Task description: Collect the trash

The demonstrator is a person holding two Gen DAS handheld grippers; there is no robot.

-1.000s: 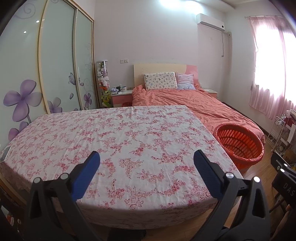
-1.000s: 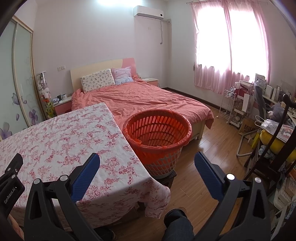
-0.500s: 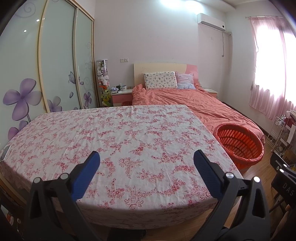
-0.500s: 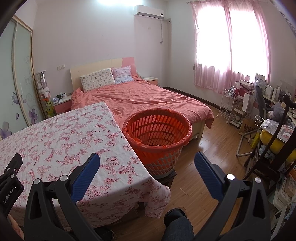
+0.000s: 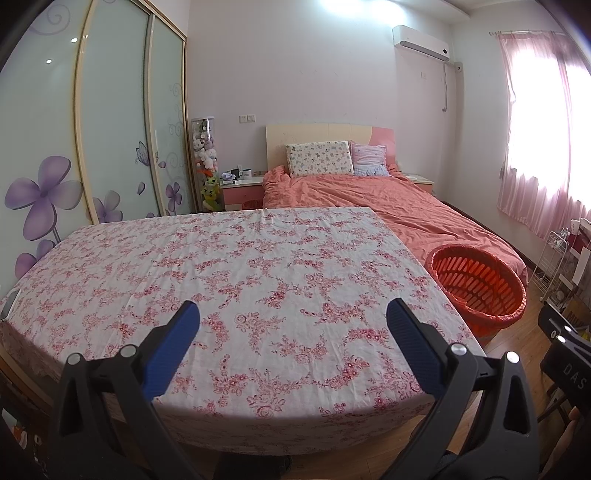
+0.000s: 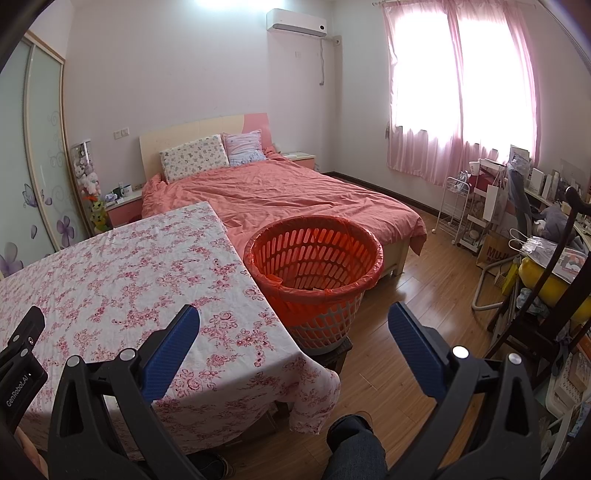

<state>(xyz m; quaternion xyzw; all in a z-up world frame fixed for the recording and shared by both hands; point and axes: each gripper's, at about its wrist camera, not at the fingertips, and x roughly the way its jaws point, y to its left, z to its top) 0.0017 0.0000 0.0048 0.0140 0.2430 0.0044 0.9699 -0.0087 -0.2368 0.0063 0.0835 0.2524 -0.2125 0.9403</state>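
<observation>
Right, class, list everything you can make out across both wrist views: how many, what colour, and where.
laundry basket: one, orange with an orange liner, on a low stand right of the table
tablecloth: one, white with pink flowers, covering the table
bed: one, salmon cover, behind the table
pillows: two, one floral cream, one pink-blue, at the headboard
air conditioner: one, white, high on the back wall
curtains: pink, over the window, right
wardrobe doors: frosted with purple flowers, left
wire trolley: one, white, under the window
left gripper: blue pads, open over the table
right gripper: blue pads, open near the basket
</observation>
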